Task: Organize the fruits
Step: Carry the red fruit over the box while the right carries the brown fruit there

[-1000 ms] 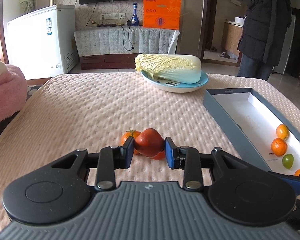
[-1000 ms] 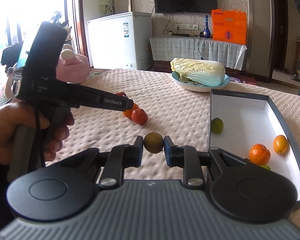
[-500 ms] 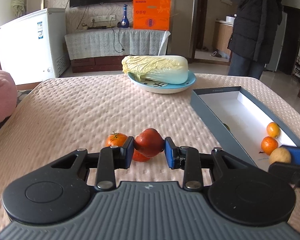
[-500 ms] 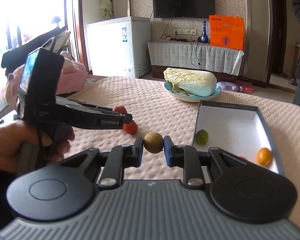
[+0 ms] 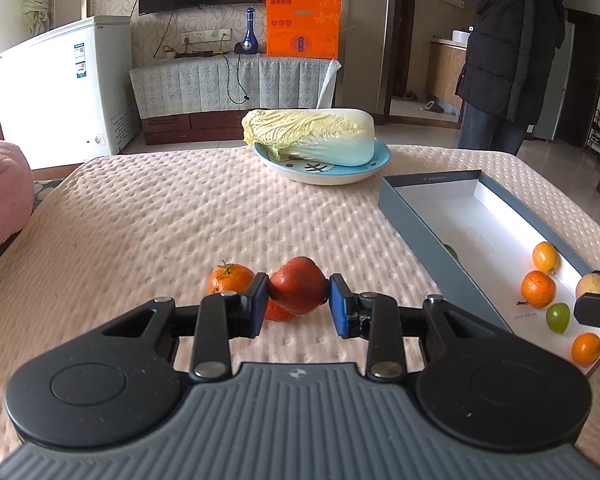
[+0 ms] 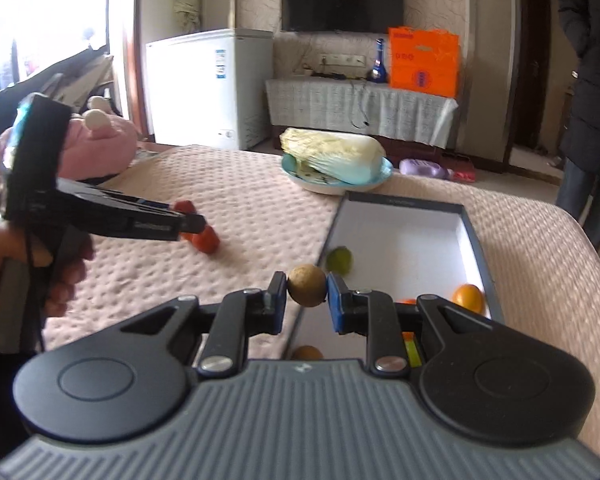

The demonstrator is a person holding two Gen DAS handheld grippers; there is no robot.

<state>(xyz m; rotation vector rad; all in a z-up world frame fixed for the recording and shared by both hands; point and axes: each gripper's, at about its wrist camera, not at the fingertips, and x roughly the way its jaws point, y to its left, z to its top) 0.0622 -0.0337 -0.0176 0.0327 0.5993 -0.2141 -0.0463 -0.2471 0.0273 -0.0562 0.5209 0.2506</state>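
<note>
Two carries under way at once, judging by the grips. Left gripper (image 5: 298, 300) clamped on a red fruit (image 5: 298, 290), held just above the quilted counter (image 5: 180, 220), with a leafy-topped orange (image 5: 230, 278) just beside the left finger and another red-orange fruit (image 5: 276, 313) directly below the held one; touching or not, cannot tell. Right gripper (image 6: 307, 300) clamped on a small brown round fruit (image 6: 307, 290), poised over the near left wall of the open grey box (image 6: 476, 248). Already in the box: a green fruit (image 6: 340, 260) by its left wall, an orange one (image 6: 468, 298) by the right wall, and, in the left wrist view, two more oranges (image 5: 538, 288) (image 5: 586, 348), a second green fruit (image 5: 558, 317) and a yellowish one (image 5: 545, 257) toward the near end. Near end rather crowded, far end bare white. Next for the right side, probably: ease forward past the wall, lower toward a free patch of the floor, then part the jaws gently to avoid a roll into the neighbours. For the left: lift clear of the two fruits on the counter, swing right toward the box, minding the other gripper already there. Cabbage on a blue plate (image 5: 380, 160) at the far side, apparently not part of the sorting.
</note>
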